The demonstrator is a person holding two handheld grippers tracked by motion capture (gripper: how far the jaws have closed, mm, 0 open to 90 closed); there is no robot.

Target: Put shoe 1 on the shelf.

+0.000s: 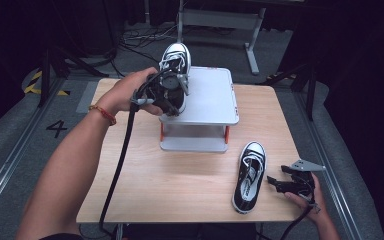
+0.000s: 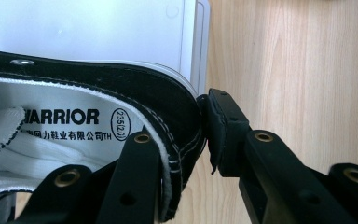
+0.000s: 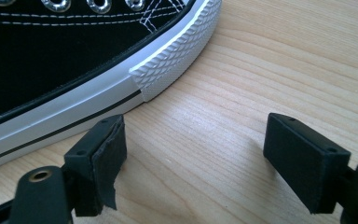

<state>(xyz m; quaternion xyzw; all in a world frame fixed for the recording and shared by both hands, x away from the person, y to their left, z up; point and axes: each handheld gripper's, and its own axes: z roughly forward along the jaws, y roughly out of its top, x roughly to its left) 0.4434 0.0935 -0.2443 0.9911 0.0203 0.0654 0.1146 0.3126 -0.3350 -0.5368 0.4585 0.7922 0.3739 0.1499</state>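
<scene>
Shoe (image 2: 121, 93) heel pinched by left gripper (image 2: 182, 140); insole print reads WARRIOR.

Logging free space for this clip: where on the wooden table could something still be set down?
The wooden table is bare left of the grey two-tier rack and along the near edge, left of the black-and-white sneaker. It is crowded at the rack's left, where the left gripper holds the second sneaker, and beside the right gripper.
</scene>
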